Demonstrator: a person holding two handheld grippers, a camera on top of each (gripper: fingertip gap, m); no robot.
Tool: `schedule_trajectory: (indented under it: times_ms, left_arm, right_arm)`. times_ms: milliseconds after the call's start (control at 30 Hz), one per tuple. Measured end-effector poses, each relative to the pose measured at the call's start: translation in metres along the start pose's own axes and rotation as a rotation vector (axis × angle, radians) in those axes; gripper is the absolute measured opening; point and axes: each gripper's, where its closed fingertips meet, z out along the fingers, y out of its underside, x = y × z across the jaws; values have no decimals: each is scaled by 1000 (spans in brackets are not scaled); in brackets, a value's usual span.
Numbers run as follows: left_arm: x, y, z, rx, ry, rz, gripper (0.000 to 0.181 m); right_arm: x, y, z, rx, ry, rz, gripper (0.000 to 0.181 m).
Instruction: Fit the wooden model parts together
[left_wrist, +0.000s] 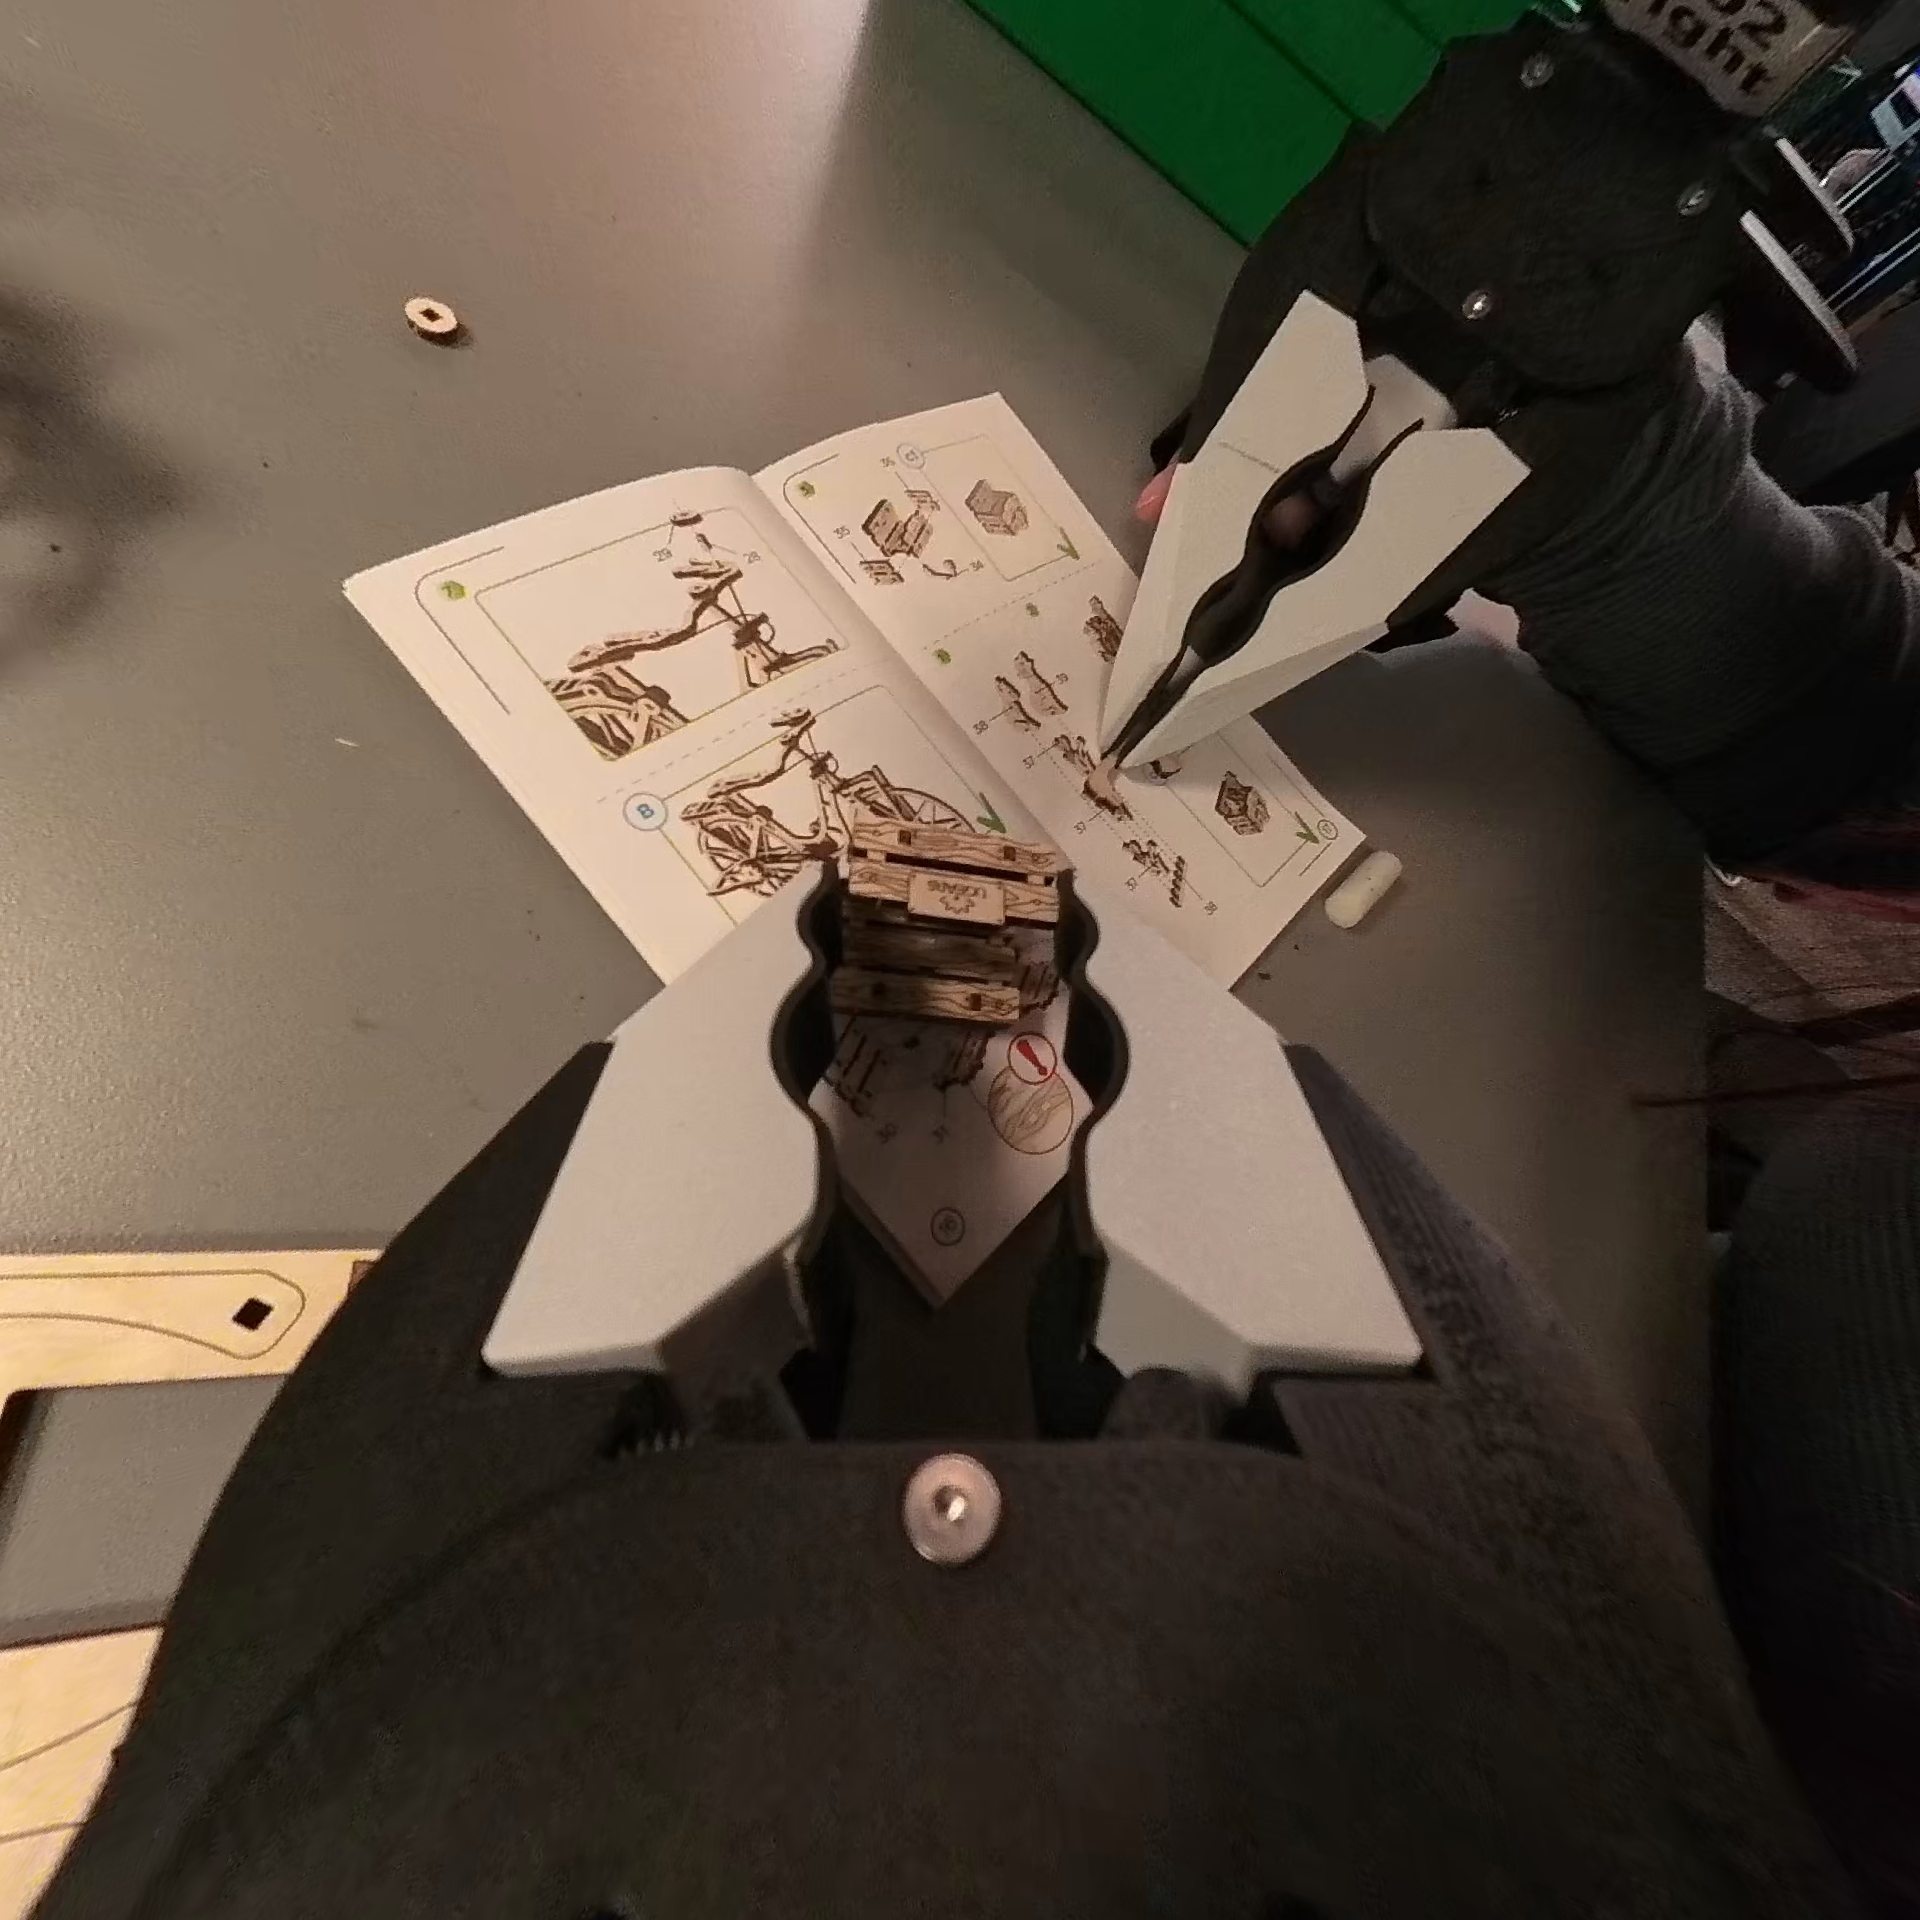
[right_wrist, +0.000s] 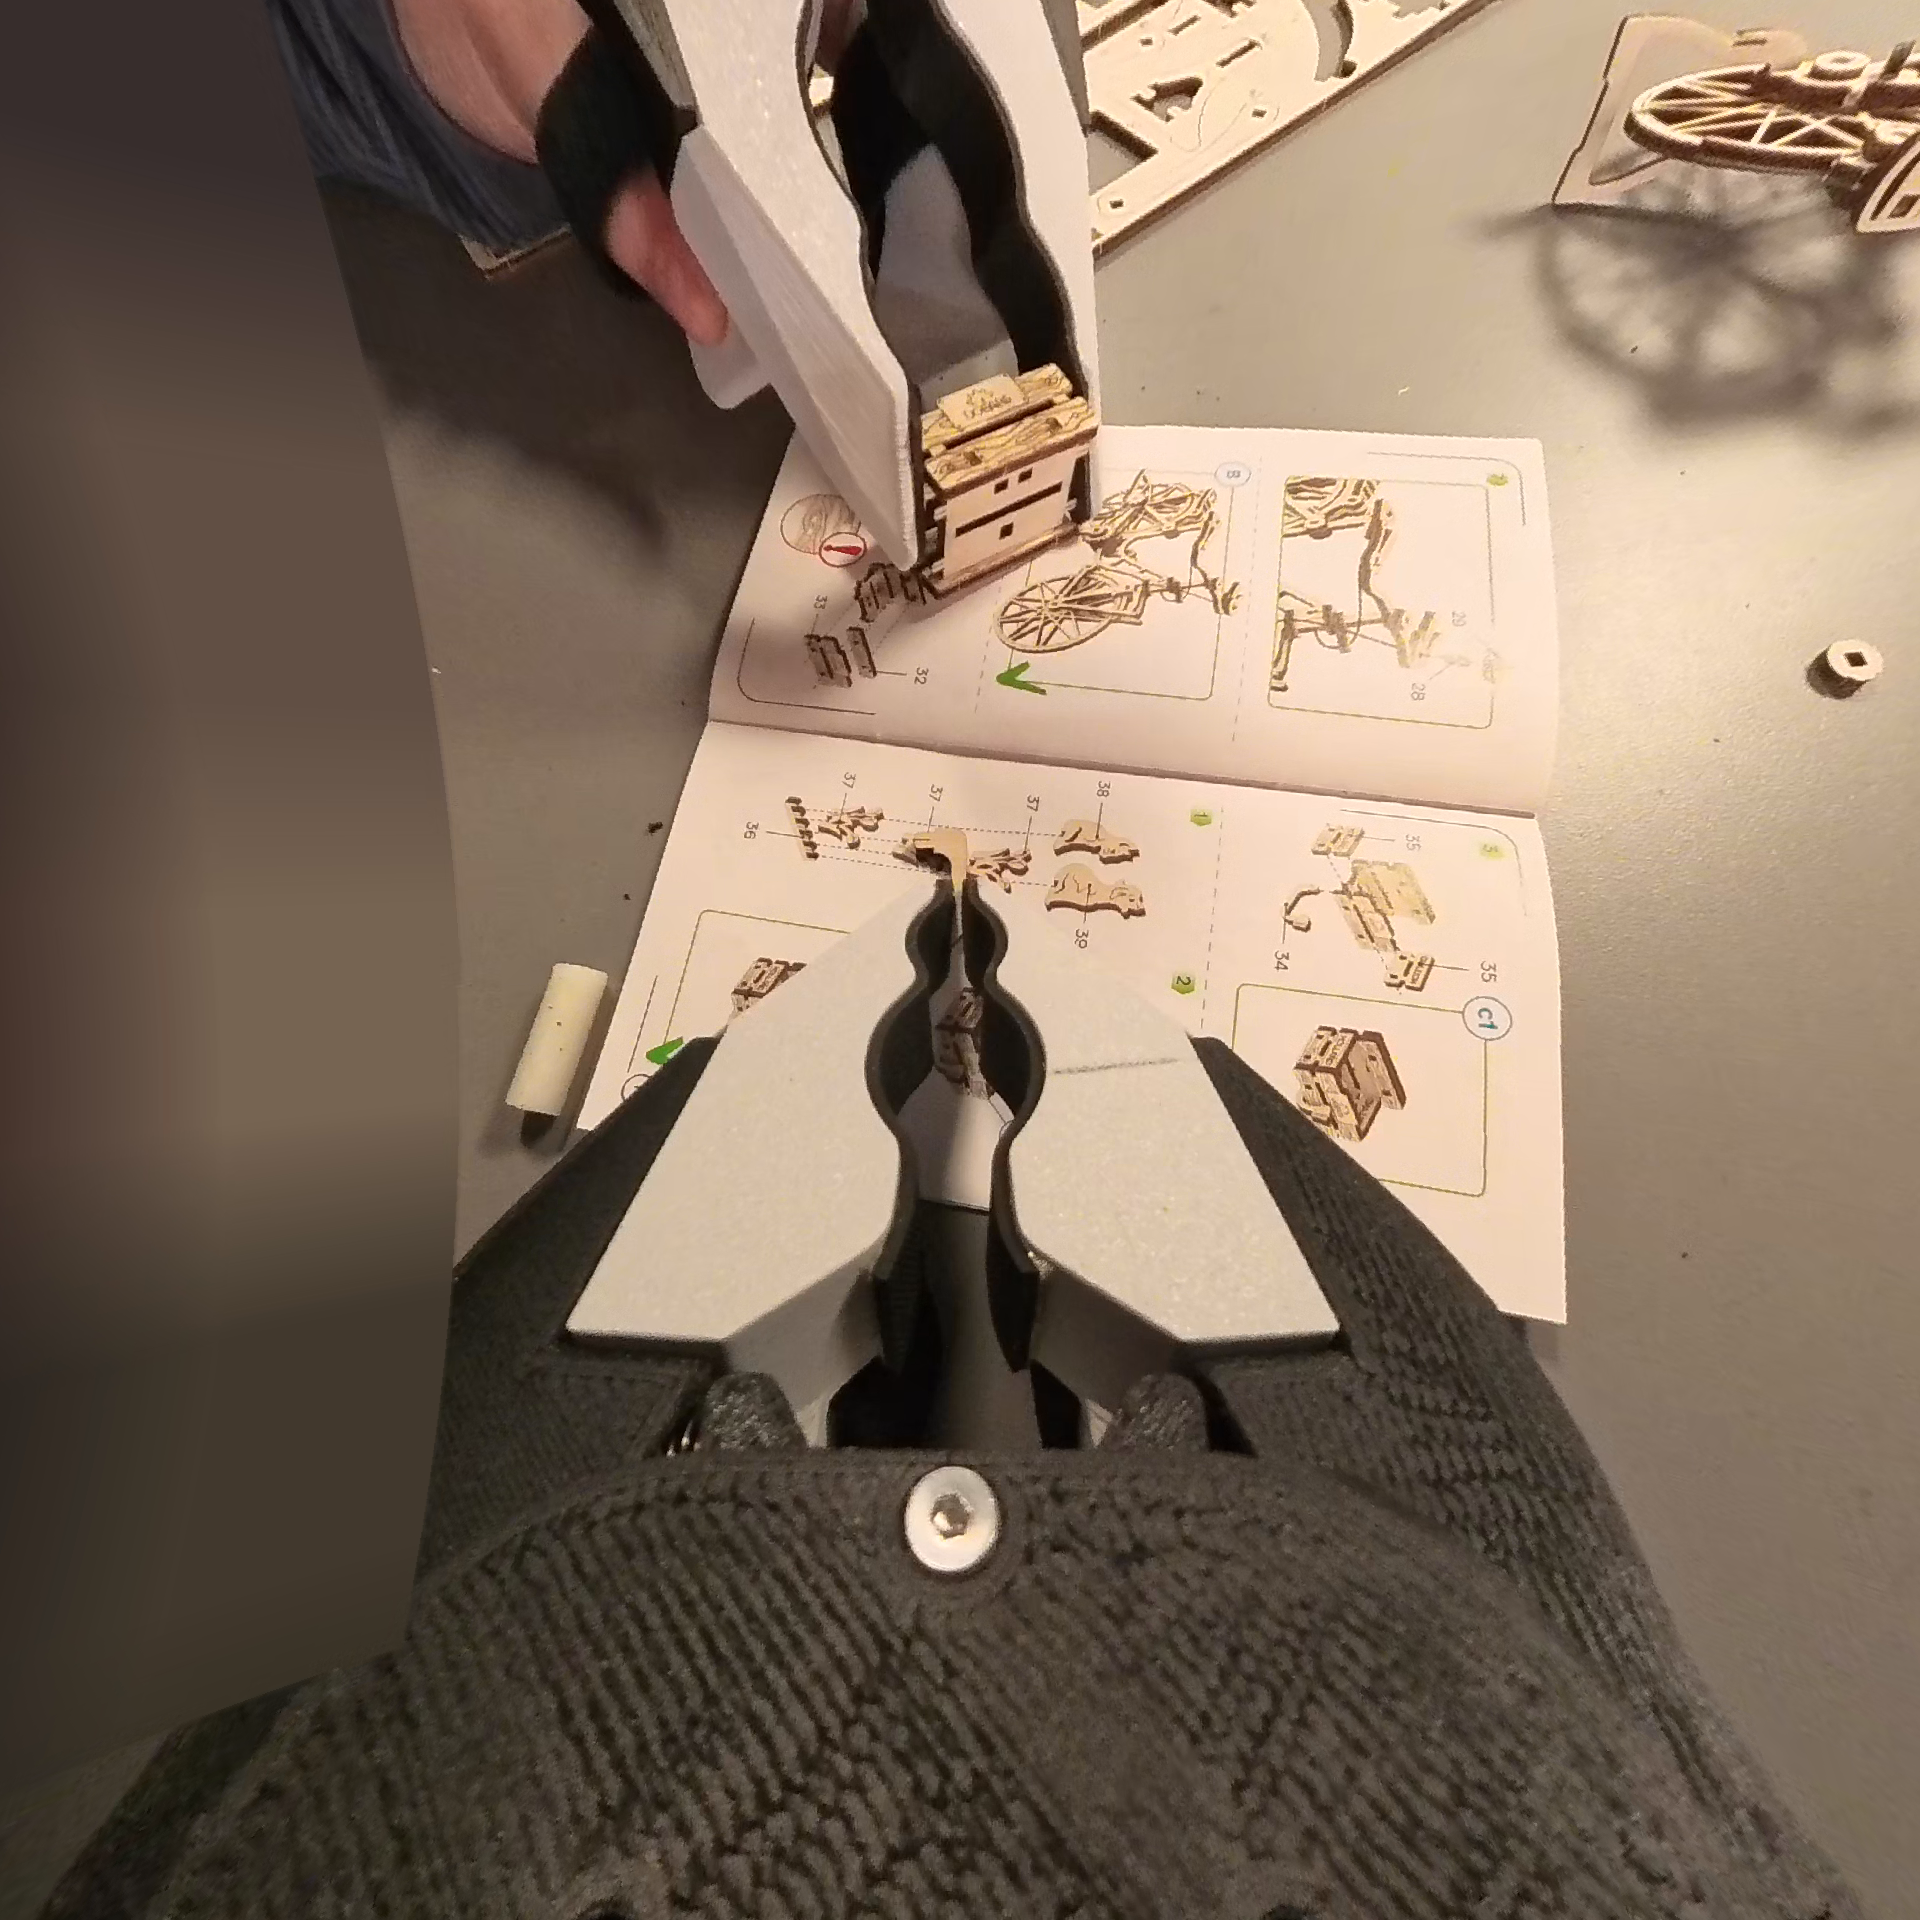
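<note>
My left gripper (left_wrist: 951, 904) is shut on a small wooden slatted box (left_wrist: 951, 925) and holds it above the open instruction booklet (left_wrist: 582, 644). The box also shows in the right wrist view (right_wrist: 1003, 483), between the left gripper's white fingers (right_wrist: 821, 343). My right gripper (right_wrist: 953, 883) is shut on a small flat wooden piece (right_wrist: 940, 850), tips down at the booklet's page (right_wrist: 1351, 810). In the left wrist view the right gripper (left_wrist: 1122, 750) points down at the booklet's right page, with the piece (left_wrist: 1101, 784) at its tips.
A small wooden ring (left_wrist: 434, 320) (right_wrist: 1844, 665) lies on the grey table. A white stick (left_wrist: 1363, 885) (right_wrist: 561, 1039) lies beside the booklet. A wooden part sheet (right_wrist: 1247, 94) and a part-built wheel model (right_wrist: 1766, 114) lie at the back. A part sheet (left_wrist: 156, 1320) lies left; a green box (left_wrist: 1195, 83) stands behind. Across from one pair of fingers to the other is roughly 7 centimeters. The white stick (right_wrist: 561, 1039) sits 7 centimeters or so from the ends of my right fingers. Look for it in the left wrist view (left_wrist: 1365, 875) too.
</note>
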Motion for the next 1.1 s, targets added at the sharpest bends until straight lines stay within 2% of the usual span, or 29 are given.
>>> schedule_trajectory:
  times_ms: [967, 1033, 1100]
  left_arm:
    - [2, 0, 0, 1, 21, -6, 39]
    - [8, -6, -4, 47, 79, -17, 40]
    - [23, -30, -21, 225, 201, -1, 39]
  right_arm:
    - [0, -1, 0, -1, 5, -5, 0]
    - [1, -6, 1, 17, 20, -21, 0]
    - [-1, -24, -2, 88, 51, -58, 0]
